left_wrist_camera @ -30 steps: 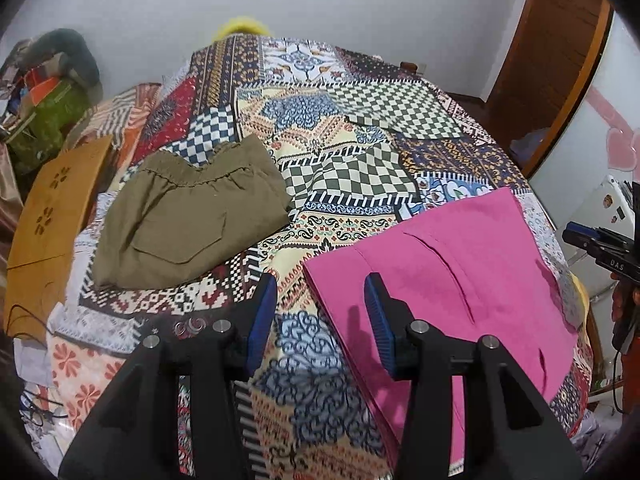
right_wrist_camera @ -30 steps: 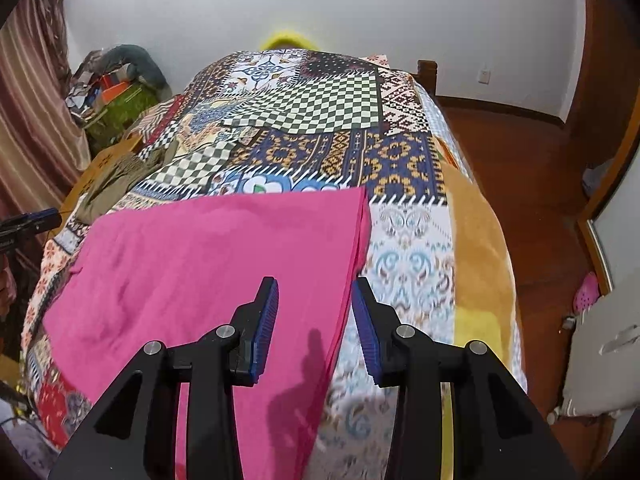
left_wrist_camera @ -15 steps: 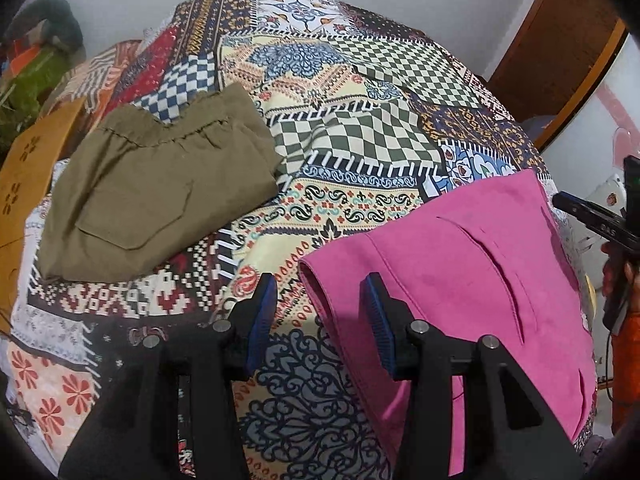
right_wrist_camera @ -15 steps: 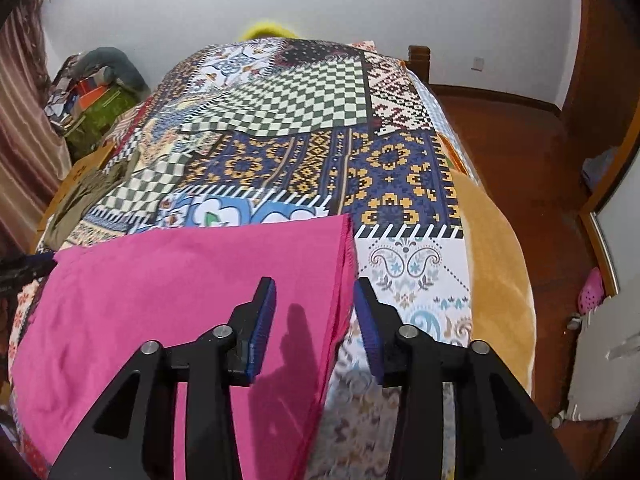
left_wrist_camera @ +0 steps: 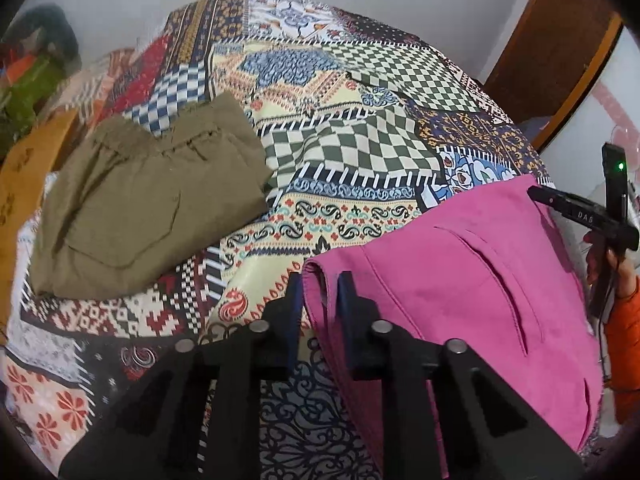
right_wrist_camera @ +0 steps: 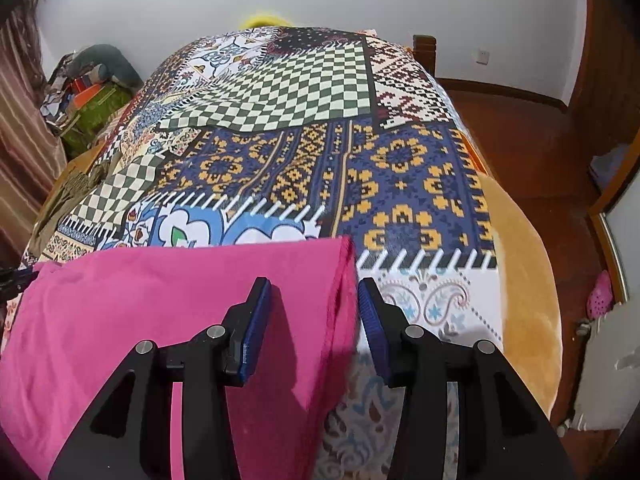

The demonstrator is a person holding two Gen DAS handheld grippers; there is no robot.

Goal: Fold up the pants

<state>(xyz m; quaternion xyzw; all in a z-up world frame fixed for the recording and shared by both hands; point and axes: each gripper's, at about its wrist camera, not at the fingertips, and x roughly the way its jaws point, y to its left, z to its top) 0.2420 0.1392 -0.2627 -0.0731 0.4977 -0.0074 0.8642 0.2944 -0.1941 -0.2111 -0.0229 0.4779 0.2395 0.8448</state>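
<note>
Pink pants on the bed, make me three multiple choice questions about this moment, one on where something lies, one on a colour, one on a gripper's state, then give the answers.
1. In the left wrist view, where do the olive pants lie relative to the pink pants?
A. to their left
B. on top of them
C. to their right

2. What colour are the pads on the right gripper?
A. red
B. blue
C. white

3. What is the left gripper doing?
A. hanging open above the bedspread
B. shut on the olive pants
C. shut on the pink pants' corner

Answers: 1 A, they lie folded apart on the patchwork bedspread. 2 B, both pads show blue. 3 C, the jaws pinch the pink edge.
</note>
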